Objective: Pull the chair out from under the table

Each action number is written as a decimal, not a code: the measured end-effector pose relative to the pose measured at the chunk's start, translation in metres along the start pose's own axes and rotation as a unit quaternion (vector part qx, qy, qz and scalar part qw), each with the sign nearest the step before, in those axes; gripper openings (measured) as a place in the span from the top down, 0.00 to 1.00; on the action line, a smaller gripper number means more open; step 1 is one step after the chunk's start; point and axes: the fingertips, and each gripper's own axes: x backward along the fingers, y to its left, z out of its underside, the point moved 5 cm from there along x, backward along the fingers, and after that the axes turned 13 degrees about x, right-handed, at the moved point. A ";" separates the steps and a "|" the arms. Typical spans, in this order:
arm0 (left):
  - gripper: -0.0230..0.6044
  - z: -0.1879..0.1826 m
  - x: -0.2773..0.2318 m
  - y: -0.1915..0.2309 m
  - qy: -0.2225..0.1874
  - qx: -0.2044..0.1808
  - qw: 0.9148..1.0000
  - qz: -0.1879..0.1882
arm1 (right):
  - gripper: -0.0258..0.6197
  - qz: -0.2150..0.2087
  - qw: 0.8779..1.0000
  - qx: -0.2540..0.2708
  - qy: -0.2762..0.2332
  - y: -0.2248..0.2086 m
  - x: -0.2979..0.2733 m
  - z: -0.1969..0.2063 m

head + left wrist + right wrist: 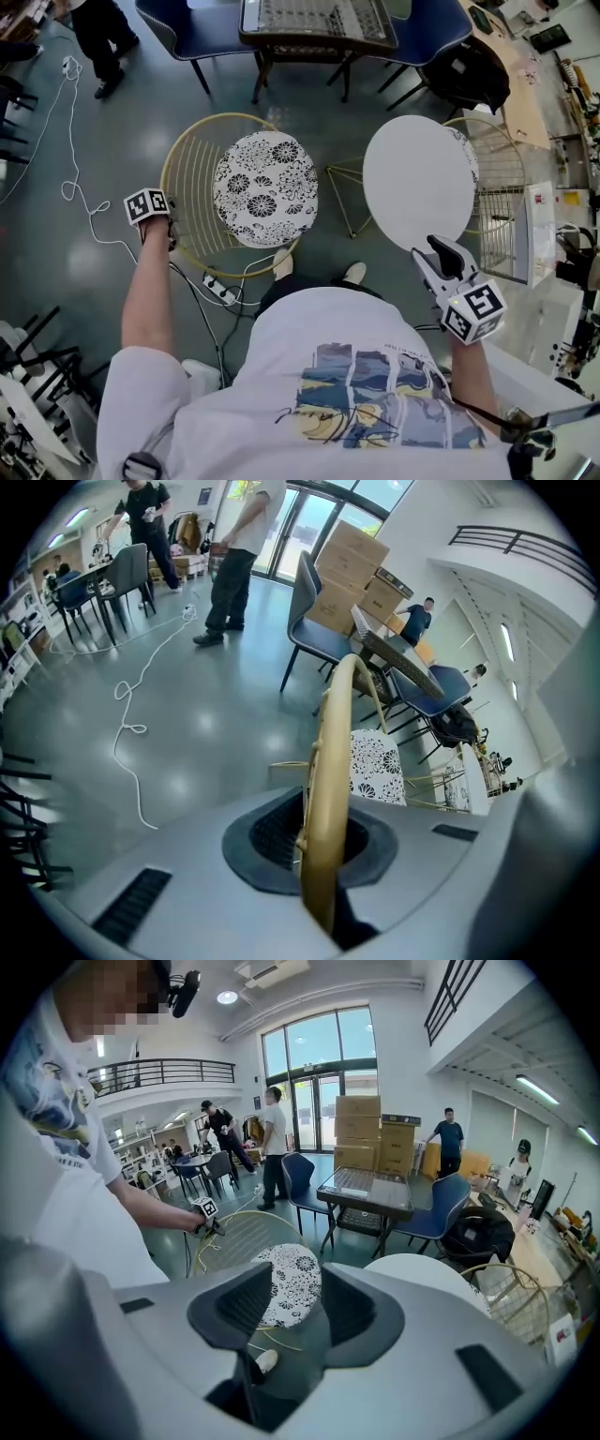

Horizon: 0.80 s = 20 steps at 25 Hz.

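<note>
The chair (265, 187) has a gold wire frame and a black-and-white floral cushion; it stands left of the round white table (419, 181), out from under it. My left gripper (159, 230) is shut on the gold rim of the chair's back, at the chair's left side. In the left gripper view the gold rim (330, 761) runs straight up between the jaws of the left gripper (314, 841). My right gripper (445, 258) hovers open at the table's near edge with nothing in it. Through the right gripper (286, 1302) I see the cushion (292, 1279) and the tabletop (427, 1274).
A second gold wire chair (502, 206) stands right of the table. A dark table (319, 23) with blue chairs stands beyond. A power strip (217, 291) and a white cable (80, 197) lie on the floor. A person (103, 37) stands at the far left.
</note>
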 end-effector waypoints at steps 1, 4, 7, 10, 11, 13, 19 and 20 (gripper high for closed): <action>0.93 -0.004 0.003 0.009 -0.002 0.003 1.000 -0.003 | 0.70 -0.003 1.000 0.000 0.001 0.002 -0.002 0.000; 0.93 -0.010 0.013 0.035 -0.004 0.000 1.000 -0.015 | 0.70 -0.016 1.000 0.005 0.005 0.014 -0.006 -0.002; 0.94 -0.017 0.021 0.050 -0.006 -0.020 0.999 -0.038 | 0.70 -0.025 1.000 0.008 0.003 0.021 -0.009 -0.003; 0.94 -0.022 0.021 0.052 -0.008 -0.023 0.999 -0.045 | 0.70 -0.030 0.999 0.011 0.001 0.020 -0.011 -0.008; 0.94 -0.023 0.022 0.052 -0.009 -0.024 0.998 -0.049 | 0.70 -0.032 0.999 0.010 0.002 0.020 -0.010 -0.009; 0.94 -0.023 0.024 0.051 -0.011 -0.027 0.998 -0.061 | 0.70 -0.033 0.999 0.009 0.005 0.022 -0.009 -0.010; 0.82 -0.030 0.045 0.049 -0.035 -0.093 0.987 -0.123 | 0.70 -0.033 0.999 0.007 0.007 0.026 -0.003 0.006; 0.80 -0.030 0.051 0.047 -0.045 -0.102 0.985 -0.132 | 0.70 -0.035 0.999 0.005 0.005 0.026 -0.001 0.009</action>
